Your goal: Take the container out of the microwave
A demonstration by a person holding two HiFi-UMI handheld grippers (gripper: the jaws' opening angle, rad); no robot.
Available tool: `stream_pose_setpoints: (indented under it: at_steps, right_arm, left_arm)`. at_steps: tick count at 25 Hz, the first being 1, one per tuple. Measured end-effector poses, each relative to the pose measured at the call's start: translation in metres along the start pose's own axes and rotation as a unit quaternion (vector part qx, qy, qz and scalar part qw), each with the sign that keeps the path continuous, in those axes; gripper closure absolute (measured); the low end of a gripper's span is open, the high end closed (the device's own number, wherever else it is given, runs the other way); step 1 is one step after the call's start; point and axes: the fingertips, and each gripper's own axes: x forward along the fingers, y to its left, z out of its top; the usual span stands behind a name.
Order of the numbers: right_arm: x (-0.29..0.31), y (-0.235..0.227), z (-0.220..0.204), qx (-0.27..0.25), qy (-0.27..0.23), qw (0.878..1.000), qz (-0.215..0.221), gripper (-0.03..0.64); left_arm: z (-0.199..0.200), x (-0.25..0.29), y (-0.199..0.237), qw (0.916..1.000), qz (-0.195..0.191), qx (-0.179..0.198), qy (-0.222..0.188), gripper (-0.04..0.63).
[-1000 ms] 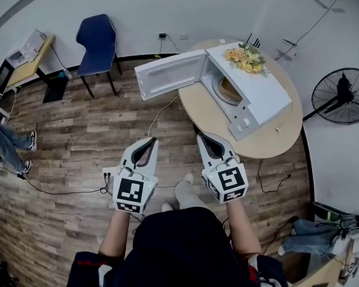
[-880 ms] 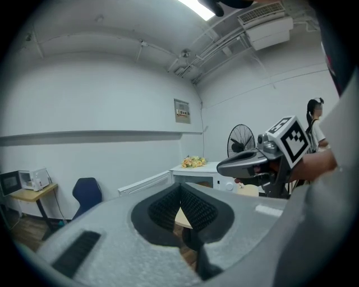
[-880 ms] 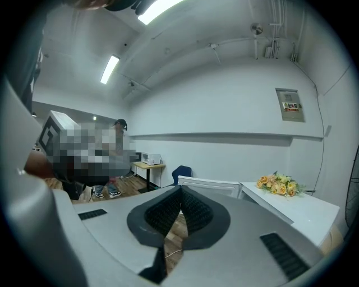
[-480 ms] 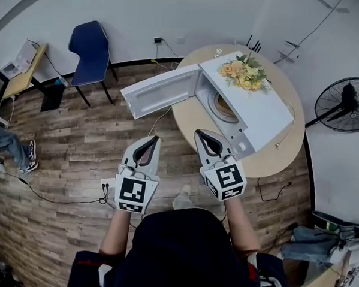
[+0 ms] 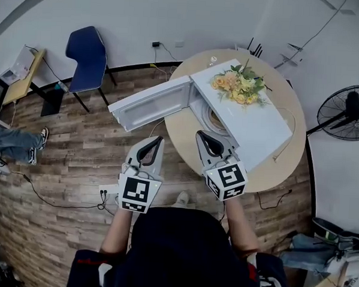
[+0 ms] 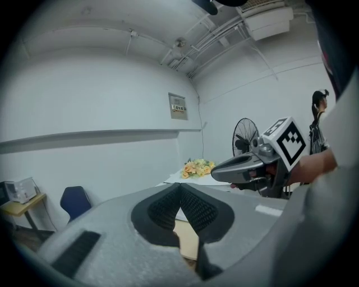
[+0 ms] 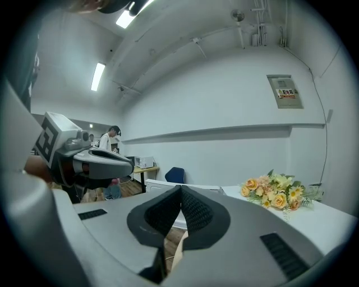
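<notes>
Left gripper [image 5: 156, 140] & right gripper [image 5: 202, 135] pressed together, empty, closer to open microwave [image 5: 261, 129] vs earlier

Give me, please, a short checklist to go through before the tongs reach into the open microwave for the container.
1. Microwave door swung open: ok.
2. Container visible inside the microwave: ok, though only partly in view.
3. Left tongs empty: ok, shut on nothing.
4. Right tongs open for a grasp: not ok, shut.
5. Flowers on top, away from the opening: ok.
6. Place to grip on the container: cannot tell.
</notes>
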Motion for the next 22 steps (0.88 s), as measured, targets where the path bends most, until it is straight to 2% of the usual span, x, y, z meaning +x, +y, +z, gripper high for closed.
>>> stream_pose_setpoints:
  at_steps: [13,22]
  right_arm:
    - [-0.012,-0.039,-0.014,0.009,0.010,0.999,-0.030,0.609]
    - [-0.001,-0.052,-0.024,0.023,0.029,0.996,-0.080,0.609]
  left_arm:
    - [0.008,0.050,-0.033,0.9987,-0.050,0.012,0.001,0.581]
    - [0.000,0.072,-0.022,0.9947,-0.101,0.013,0.006,0.581]
